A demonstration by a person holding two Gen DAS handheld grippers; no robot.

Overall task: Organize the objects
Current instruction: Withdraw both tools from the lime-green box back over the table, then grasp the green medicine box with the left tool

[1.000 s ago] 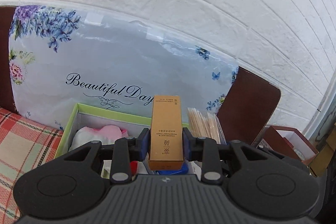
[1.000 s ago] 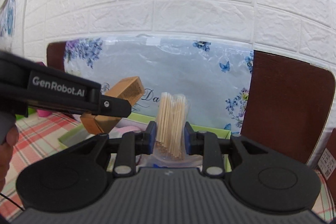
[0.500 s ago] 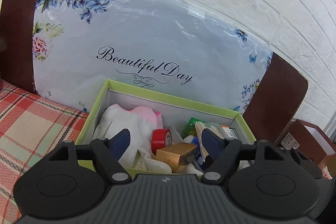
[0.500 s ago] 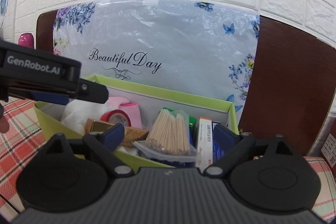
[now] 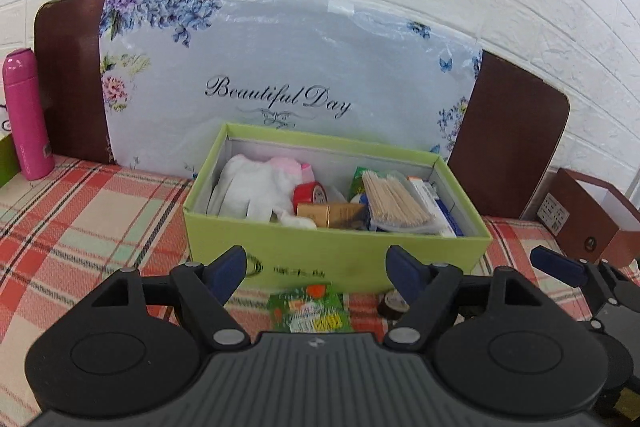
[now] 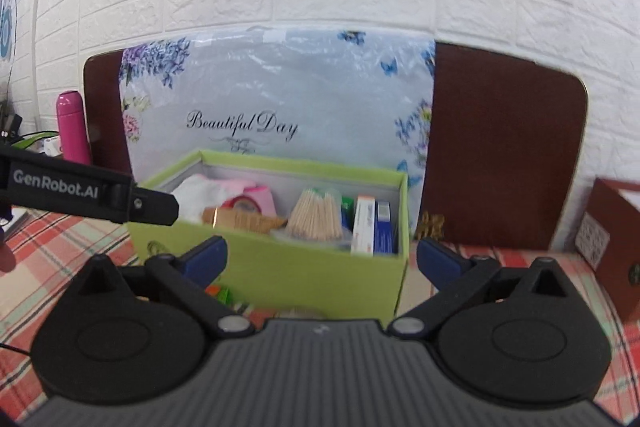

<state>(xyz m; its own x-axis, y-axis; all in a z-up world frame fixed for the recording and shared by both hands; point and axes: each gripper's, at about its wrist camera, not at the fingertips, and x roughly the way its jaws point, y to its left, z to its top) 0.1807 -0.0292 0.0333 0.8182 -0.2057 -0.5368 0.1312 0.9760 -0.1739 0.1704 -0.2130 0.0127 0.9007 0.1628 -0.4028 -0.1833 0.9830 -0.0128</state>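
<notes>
**Both grippers empty in front of the filled green box**

The left gripper has its jaws spread wide with nothing between them, hanging short of the green box. The right gripper is likewise spread and empty, facing the same box from its near right corner.

In the left view the box sits at 12 o'clock of the gripper on the plaid cloth. Inside it, the white cloth lies at the 9 o'clock end, the red tape near the middle, the gold carton lying flat against the near wall, and the toothpick bag at about 3 o'clock of the carton, touching it.

On the cloth just in front of the box lie a green packet and, at its 3 o'clock, a small dark roll.

A pink bottle stands well apart at 9 o'clock. A brown box sits at 3 o'clock.
</notes>
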